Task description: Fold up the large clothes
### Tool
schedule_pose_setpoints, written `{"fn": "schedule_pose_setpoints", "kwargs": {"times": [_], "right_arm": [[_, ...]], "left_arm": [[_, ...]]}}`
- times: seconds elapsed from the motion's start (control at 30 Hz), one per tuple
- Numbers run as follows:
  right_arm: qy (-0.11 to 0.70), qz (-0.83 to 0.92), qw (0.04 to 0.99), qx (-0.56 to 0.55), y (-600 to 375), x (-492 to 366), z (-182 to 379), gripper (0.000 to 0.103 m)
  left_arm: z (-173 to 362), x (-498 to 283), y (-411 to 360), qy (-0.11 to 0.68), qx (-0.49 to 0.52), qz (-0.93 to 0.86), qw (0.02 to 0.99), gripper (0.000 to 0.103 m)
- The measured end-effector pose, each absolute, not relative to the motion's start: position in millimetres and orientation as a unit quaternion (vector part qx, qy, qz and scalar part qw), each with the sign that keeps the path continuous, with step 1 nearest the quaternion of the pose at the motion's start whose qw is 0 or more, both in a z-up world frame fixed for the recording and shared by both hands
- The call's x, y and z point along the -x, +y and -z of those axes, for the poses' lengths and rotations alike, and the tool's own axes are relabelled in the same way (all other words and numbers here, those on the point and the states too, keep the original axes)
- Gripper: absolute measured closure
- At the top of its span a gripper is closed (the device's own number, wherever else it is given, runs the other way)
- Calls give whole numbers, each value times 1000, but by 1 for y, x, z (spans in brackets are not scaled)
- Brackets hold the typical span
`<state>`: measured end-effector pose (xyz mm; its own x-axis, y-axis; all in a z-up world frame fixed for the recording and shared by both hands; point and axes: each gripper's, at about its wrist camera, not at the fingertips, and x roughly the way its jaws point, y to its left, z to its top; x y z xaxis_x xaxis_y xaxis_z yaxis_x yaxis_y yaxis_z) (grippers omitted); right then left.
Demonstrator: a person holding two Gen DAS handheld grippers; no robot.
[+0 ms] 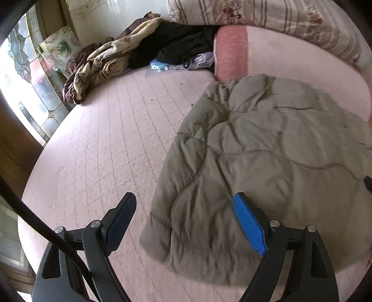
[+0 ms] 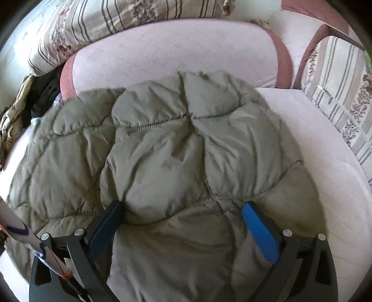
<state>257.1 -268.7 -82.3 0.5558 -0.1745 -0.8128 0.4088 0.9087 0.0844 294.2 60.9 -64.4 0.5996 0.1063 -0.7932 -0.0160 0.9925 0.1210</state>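
My left wrist camera looks steeply down along my open left tongs [image 1: 186,204], close over the pink quilted bed [image 1: 97,148], facing the window side. My right wrist camera looks down just above the grey puffy jacket [image 2: 162,148], towards the striped pillows [image 2: 111,21]. Both views share jacket, bed and pillows.

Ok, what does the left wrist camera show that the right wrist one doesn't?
Left wrist only: the stained-glass window, a blue packet, and bare quilted mattress beside the jacket. The left gripper is open, empty.

Right wrist only: a striped cushion at the right. The right gripper is open above the jacket.

Both: the olive puffer jacket, pink pillow and clothes pile.
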Motion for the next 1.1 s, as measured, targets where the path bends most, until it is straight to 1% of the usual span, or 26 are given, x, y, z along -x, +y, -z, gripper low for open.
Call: {"fn": "schedule_pose_setpoints", "kwargs": {"times": [0.13, 0.4, 0.53, 0.7, 0.9, 1.0, 1.1], "right_arm": [[412, 166, 884, -146, -279, -219, 56, 1], [396, 197, 884, -153, -329, -149, 23, 1], [398, 206, 871, -200, -363, -122, 21, 1], [405, 208, 858, -240, -389, -114, 28, 1], [420, 203, 851, -242, -396, -133, 45, 1], [427, 204, 847, -242, -401, -149, 55, 1], [434, 204, 838, -260, -412, -164, 67, 1]], "left_arm": [[43, -256, 62, 432, -34, -4, 901, 18], [8, -192, 57, 383, -50, 27, 922, 18], [-2, -177, 51, 363, -66, 32, 929, 18], [-2, -183, 53, 366, -64, 29, 928, 18], [15, -211, 56, 380, -68, 13, 922, 18], [28, -233, 61, 395, -61, 6, 917, 18], [44, -264, 76, 430, -24, 9, 903, 18]]}}
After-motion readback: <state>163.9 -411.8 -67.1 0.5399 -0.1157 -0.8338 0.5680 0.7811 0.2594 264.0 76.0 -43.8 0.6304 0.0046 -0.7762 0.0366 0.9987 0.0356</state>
